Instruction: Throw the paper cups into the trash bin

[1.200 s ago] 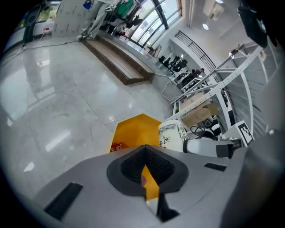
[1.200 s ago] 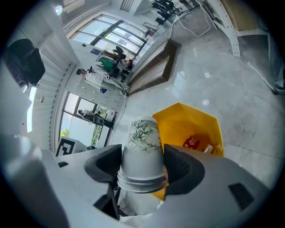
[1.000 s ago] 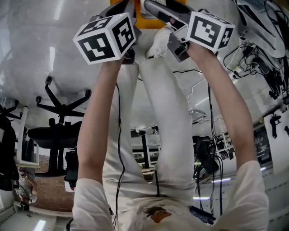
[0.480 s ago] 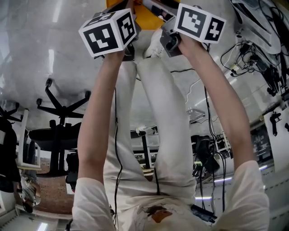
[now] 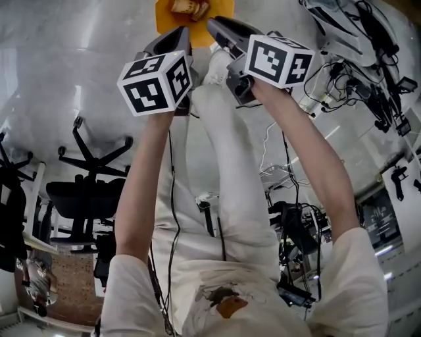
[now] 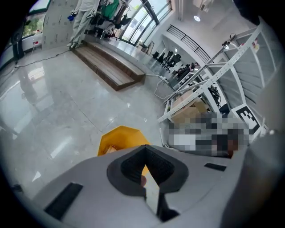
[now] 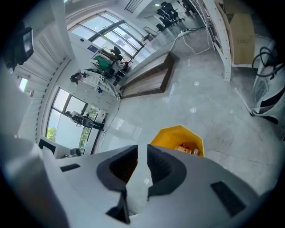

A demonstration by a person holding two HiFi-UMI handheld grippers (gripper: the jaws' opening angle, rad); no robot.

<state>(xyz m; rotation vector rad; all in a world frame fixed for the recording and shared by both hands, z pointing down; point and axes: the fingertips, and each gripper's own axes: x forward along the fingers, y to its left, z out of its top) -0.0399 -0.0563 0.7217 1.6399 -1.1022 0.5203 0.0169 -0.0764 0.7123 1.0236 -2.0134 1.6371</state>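
the left gripper [image 6: 143, 153] is clenched shut, the right gripper [image 7: 142, 153] held slightly parted and empty; both are pointed at the yellow trash bin [image 7: 171, 136].

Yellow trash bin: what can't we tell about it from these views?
- Head view: yellow plastic trash bin cut off by the top edge.
- Left gripper view: left hand-held gripper covers its near side.
- Right gripper view: brownish contents too small to identify as paper cups.

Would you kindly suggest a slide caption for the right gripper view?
Right gripper, jaws slightly apart and empty, pointing toward the yellow trash bin on the floor.
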